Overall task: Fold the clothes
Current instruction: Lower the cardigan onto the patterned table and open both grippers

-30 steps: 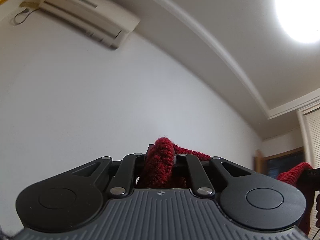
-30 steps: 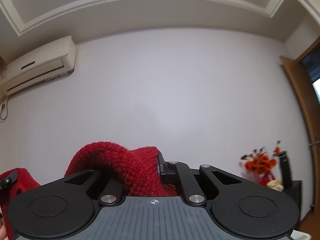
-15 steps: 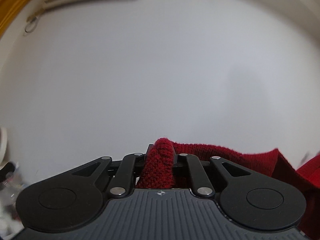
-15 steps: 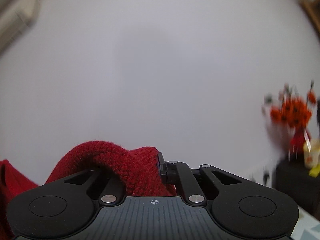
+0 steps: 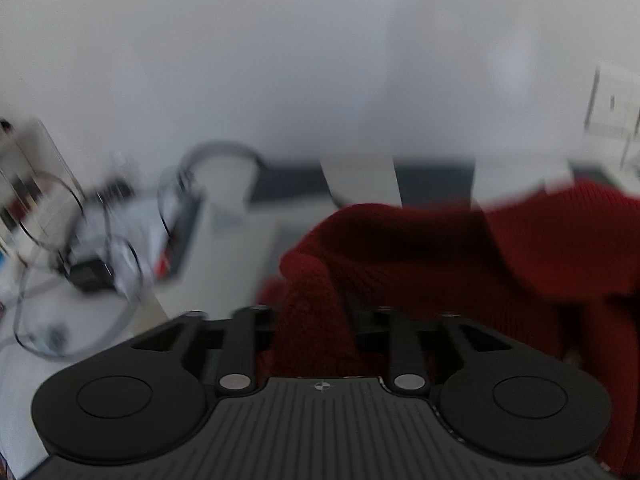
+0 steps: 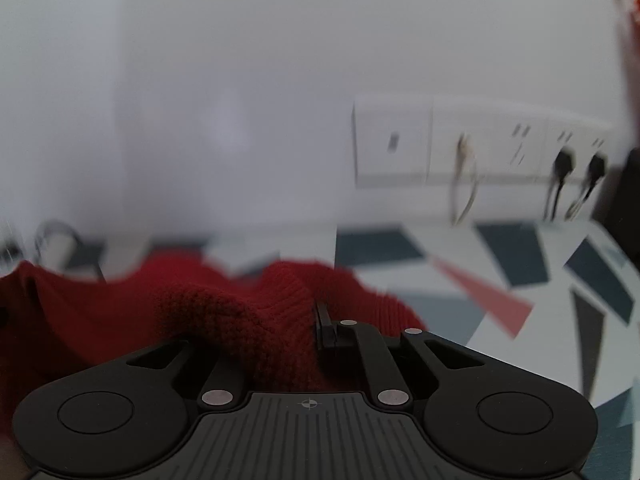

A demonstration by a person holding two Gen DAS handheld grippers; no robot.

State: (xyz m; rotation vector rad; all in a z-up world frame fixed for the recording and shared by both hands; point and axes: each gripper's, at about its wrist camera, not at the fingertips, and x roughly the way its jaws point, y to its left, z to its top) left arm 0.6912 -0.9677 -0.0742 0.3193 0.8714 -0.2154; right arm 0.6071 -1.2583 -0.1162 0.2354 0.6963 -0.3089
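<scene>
A dark red knitted garment (image 5: 460,248) hangs between my two grippers. My left gripper (image 5: 314,300) is shut on a bunched fold of it; the knit fills the gap between the fingers and spreads to the right. My right gripper (image 6: 280,320) is shut on another part of the same garment (image 6: 224,312), which drapes to the left. The fingertips are mostly hidden by the knit. Both views are blurred by motion. The garment sits low over a table with a geometric patterned cloth (image 6: 500,264).
A white wall is behind. Wall sockets with plugged cables (image 6: 560,160) are at the right. A tangle of cables and small devices (image 5: 100,240) lies at the left on the table. A white box-like object (image 5: 232,188) stands near them.
Both grippers have tilted down from the ceiling and wall toward the table, still holding the red garment. The table, sockets and cables have come into view.
</scene>
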